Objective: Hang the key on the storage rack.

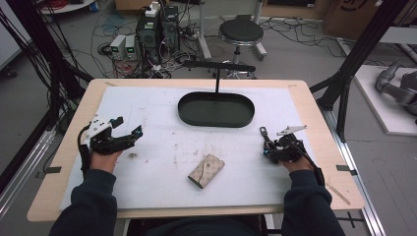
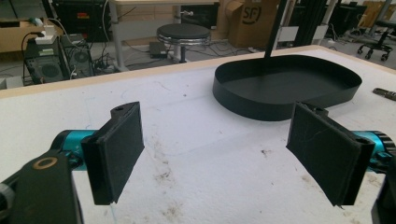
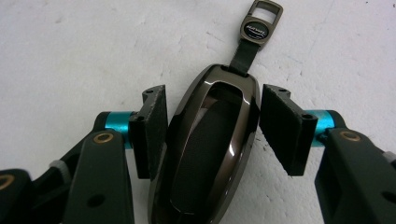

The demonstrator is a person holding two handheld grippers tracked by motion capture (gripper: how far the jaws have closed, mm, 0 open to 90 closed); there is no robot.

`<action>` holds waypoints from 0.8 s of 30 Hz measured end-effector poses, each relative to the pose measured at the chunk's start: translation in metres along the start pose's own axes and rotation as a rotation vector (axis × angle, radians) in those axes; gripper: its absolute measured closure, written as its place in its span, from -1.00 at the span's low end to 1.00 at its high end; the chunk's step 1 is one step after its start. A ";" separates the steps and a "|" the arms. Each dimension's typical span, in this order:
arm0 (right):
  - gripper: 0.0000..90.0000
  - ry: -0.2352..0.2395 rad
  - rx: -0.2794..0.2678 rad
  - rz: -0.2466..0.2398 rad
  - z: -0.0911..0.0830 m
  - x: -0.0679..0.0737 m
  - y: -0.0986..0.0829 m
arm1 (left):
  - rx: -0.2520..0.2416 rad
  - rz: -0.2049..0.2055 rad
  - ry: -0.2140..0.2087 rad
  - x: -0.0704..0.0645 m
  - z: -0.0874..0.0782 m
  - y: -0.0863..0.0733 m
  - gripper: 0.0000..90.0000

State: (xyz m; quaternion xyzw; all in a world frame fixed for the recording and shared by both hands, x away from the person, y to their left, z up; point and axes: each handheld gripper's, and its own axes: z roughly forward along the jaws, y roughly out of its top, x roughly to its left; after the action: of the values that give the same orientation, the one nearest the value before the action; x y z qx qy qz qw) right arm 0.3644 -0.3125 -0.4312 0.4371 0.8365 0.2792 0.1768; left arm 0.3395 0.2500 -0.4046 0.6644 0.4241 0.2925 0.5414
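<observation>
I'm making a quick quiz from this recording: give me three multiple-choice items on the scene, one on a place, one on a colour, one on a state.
1. Where does the key fob lie?
A. in the tray
B. between the right gripper's jaws
C. on the pouch

2. What colour is the oval tray?
A. black
B. white
C. red

3. How stands the left gripper?
A. shut on the pouch
B. shut on nothing
C. open

Answers: 1 B, a pad flanks each side of the fob; 2 A, its wall is black; 3 C, bare table shows between its pads.
</observation>
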 end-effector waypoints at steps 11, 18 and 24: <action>-0.33 -0.003 0.015 0.036 0.010 -0.002 -0.001 | 0.004 0.002 0.000 -0.001 0.000 0.000 -0.59; 0.08 0.000 0.041 0.028 0.007 0.003 0.002 | 0.006 -0.002 0.004 -0.001 0.000 0.000 -0.59; 0.03 -0.003 0.048 0.004 0.008 0.004 0.003 | 0.007 0.000 0.005 -0.001 0.000 0.000 -0.58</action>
State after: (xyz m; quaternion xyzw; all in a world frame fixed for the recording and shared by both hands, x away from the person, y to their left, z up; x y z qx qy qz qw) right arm 0.3683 -0.3055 -0.4353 0.4434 0.8419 0.2585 0.1669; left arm 0.3393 0.2493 -0.4047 0.6657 0.4265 0.2928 0.5378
